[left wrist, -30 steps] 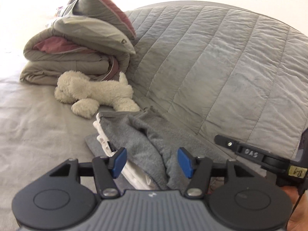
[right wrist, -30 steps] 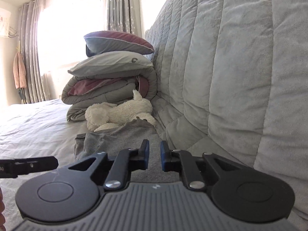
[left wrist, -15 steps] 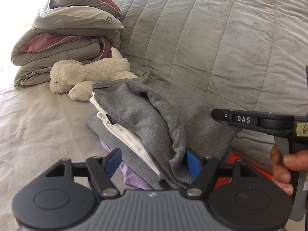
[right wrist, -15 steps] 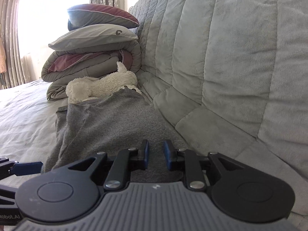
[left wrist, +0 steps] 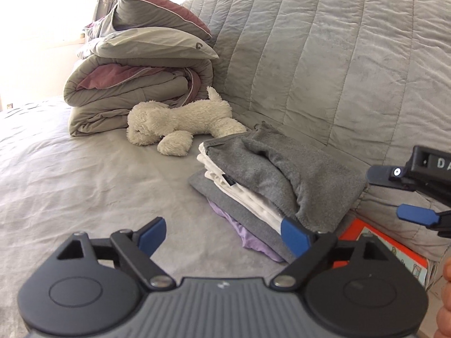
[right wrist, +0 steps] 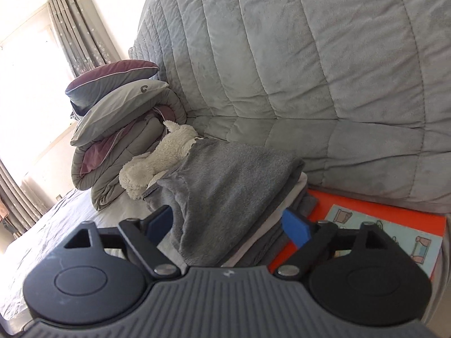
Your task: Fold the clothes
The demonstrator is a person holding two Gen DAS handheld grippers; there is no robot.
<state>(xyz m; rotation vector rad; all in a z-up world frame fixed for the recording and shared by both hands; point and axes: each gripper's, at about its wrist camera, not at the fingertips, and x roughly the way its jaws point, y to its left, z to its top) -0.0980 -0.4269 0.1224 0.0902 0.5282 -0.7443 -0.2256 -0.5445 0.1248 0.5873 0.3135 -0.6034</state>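
Observation:
A stack of folded clothes sits on the bed by the quilted headboard. A grey fleece garment lies on top, over a white one, another grey one and a lilac one. The grey fleece also shows in the right wrist view. My left gripper is open and empty, just in front of the stack. My right gripper is open and empty, its fingers on either side of the stack's near end; it also shows at the right of the left wrist view.
A white plush dog lies behind the stack. Folded duvets and pillows are piled at the back left. An orange picture book lies right of the stack. The grey headboard rises behind. Grey sheet spreads left.
The right gripper has opened and let go of the grey fleece, which now rests on the stack. Both grippers have drawn back from the pile, and the left has opened wider.

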